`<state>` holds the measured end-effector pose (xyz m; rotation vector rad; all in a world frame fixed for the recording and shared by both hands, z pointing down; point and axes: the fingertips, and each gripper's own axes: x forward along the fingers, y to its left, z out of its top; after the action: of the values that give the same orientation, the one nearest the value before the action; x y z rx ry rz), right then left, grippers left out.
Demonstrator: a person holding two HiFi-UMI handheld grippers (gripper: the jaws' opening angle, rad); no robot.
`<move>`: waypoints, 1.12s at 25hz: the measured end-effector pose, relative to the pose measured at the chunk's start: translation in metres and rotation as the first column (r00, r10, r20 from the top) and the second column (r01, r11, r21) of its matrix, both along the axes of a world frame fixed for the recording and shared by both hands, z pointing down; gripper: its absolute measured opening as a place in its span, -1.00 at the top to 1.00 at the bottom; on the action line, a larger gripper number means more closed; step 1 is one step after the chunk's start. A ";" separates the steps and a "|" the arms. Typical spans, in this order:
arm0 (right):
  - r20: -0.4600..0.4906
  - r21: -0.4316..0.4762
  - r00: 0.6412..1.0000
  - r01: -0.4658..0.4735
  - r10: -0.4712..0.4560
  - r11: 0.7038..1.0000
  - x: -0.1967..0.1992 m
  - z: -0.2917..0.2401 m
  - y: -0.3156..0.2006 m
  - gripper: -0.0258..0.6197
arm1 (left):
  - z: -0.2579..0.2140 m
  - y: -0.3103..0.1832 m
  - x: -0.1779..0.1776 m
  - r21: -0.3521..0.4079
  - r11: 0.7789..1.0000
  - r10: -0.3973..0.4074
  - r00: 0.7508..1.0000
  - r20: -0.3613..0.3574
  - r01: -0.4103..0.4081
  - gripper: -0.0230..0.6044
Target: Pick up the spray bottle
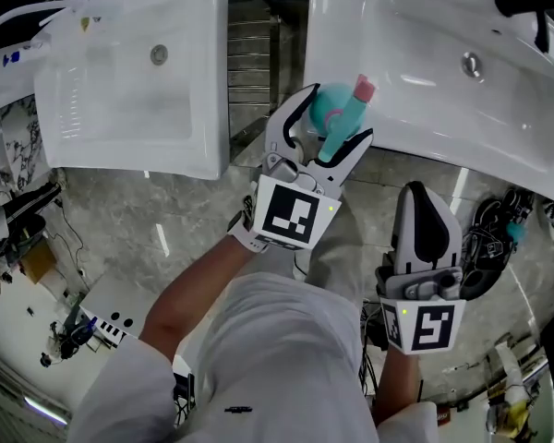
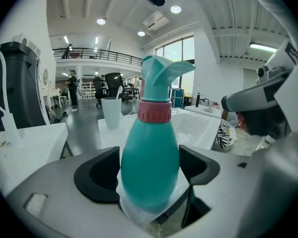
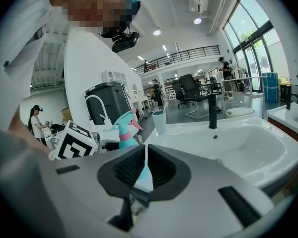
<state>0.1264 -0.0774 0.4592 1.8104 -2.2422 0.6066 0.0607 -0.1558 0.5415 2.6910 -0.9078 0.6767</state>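
Between the left tool's [image 1: 332, 123] spread jaws the bottle [image 2: 150, 148] stands ungripped on the sink [image 1: 415, 127] corner; right tool [image 3: 142, 167] clenched, empty; closing and lifting remain.

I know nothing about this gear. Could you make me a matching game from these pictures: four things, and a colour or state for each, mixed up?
Things:
1. spray bottle
2. right gripper
3. cup
4. tap

Descriptions:
A. black
B. teal, standing between the open fingers of the left gripper
C. white
D. fingers closed, nothing held

Pairs: 1-B, 2-D, 3-C, 4-A
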 end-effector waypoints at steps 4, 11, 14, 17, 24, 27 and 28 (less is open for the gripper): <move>0.004 -0.006 1.000 -0.005 0.005 1.000 -0.001 0.004 0.004 0.87 | 0.003 -0.001 -0.001 -0.001 1.000 -0.010 1.000 -0.007 0.010 -0.18; 0.001 -0.004 1.000 -0.016 0.016 1.000 0.001 0.004 0.008 0.87 | 0.002 -0.002 0.000 0.004 1.000 -0.008 1.000 0.001 0.008 -0.18; 0.000 -0.002 1.000 -0.021 0.021 1.000 0.000 0.002 0.009 0.87 | 0.002 -0.003 -0.001 0.003 1.000 -0.008 1.000 0.003 0.008 -0.18; -0.004 0.007 1.000 -0.028 0.028 1.000 0.001 -0.002 0.011 0.87 | -0.003 0.000 0.000 0.010 1.000 -0.001 1.000 0.001 0.001 -0.18; -0.020 0.049 0.999 -0.036 0.037 0.998 0.001 -0.017 0.017 0.87 | -0.026 0.007 -0.004 0.044 0.999 0.004 1.000 -0.014 -0.003 -0.18; -0.030 0.074 0.999 -0.039 0.041 0.996 -0.001 -0.028 0.021 0.87 | -0.041 0.010 -0.010 0.061 0.998 0.004 1.000 -0.022 -0.003 -0.18; -0.034 0.082 0.998 -0.040 0.043 0.996 -0.001 -0.033 0.022 0.87 | -0.047 0.011 -0.012 0.069 0.998 0.005 1.000 -0.025 -0.003 -0.18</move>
<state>0.1253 -0.0551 0.4266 1.8946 -2.2417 0.4930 0.0491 -0.1444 0.4945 2.7558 -0.9365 0.6219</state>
